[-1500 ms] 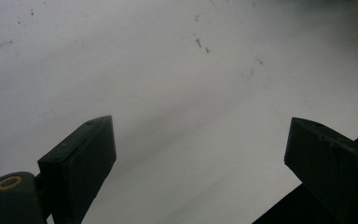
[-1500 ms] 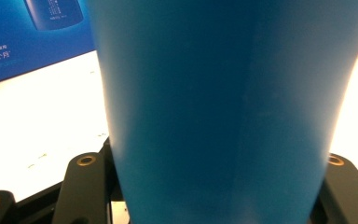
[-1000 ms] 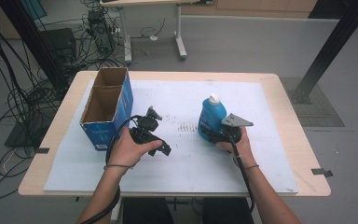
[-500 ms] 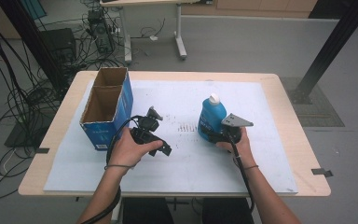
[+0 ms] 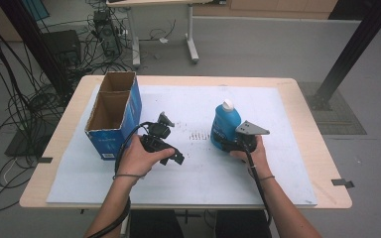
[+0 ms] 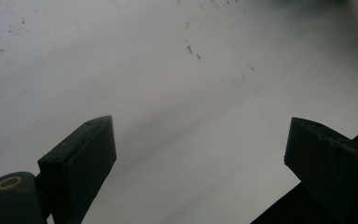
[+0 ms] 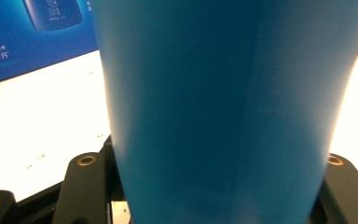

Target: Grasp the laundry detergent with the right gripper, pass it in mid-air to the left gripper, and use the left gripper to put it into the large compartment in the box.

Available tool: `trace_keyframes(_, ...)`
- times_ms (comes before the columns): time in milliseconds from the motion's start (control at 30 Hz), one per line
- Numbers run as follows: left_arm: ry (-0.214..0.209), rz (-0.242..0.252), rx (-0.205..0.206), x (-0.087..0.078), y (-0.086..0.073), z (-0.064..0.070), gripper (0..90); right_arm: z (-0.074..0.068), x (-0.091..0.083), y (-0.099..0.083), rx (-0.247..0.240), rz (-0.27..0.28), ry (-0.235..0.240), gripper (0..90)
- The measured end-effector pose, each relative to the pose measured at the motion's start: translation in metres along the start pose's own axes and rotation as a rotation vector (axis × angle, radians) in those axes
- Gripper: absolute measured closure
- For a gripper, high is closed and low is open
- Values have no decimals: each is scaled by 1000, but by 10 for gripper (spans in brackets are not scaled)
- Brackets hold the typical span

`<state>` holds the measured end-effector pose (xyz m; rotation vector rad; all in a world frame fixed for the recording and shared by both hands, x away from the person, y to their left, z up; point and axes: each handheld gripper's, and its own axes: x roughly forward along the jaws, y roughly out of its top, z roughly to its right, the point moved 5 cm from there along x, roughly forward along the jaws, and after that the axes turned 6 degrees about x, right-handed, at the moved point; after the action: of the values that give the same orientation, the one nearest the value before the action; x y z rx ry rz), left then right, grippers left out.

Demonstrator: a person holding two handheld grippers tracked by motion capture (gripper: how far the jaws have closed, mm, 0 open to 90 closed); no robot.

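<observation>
The blue bottle (image 5: 225, 128) stands on the worktop (image 5: 287, 148). The right gripper (image 5: 226, 145) is clamped low on it. It looks smooth, maybe heavy and slippery; hold the wide body. The left gripper (image 5: 177, 156) is open, holding nothing.

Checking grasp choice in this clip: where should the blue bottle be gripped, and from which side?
Grip the blue bottle low on its wide body, from the person's side, as the right gripper does. It stands upright, and its narrow white cap gives less hold.
</observation>
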<state>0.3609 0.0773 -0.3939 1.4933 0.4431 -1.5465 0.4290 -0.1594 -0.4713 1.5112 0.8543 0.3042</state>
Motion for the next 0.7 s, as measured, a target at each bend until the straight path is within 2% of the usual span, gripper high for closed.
trace_keyframes(700, 8, 9, -1, -4, 2, 0, 93, 0, 0, 0, 1, 10, -10, 407)
